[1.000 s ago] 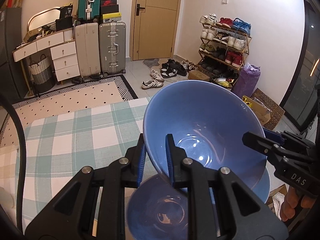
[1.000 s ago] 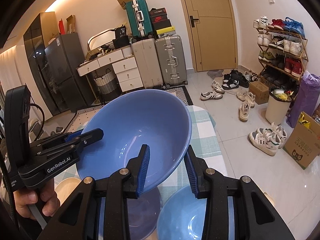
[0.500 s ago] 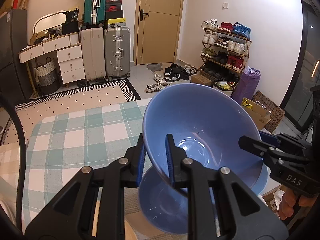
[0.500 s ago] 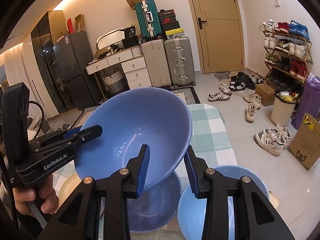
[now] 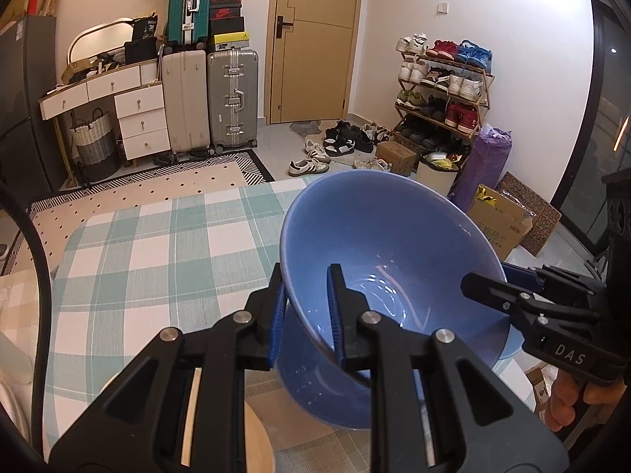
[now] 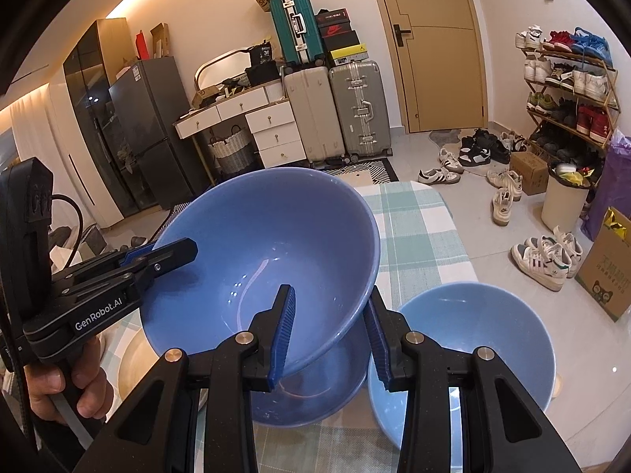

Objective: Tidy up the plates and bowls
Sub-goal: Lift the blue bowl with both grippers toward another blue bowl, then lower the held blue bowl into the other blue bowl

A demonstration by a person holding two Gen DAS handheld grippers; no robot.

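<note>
1. two tools, left tool [image 5: 303, 307] and right tool [image 6: 329, 333], pinch one bowl [image 6: 260, 260] by opposite rims, held above a second bowl [image 6: 315, 390].
2. third bowl [image 6: 473, 347] waits on the tabletop [image 5: 157, 260]; nesting remains for you.

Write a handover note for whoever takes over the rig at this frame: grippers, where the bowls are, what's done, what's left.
Left gripper: shut on the near-left rim of the large blue bowl.
Right gripper: shut on the same bowl's opposite rim.
The held bowl is tilted, above a second blue bowl on the checked tablecloth.
A third blue bowl sits just right of that one; a cream plate lies to its left.
Done: bowl lifted and brought over the stack spot.
Left: likely lower it into the second bowl, release both grippers, then sort the remaining dishes.
</note>
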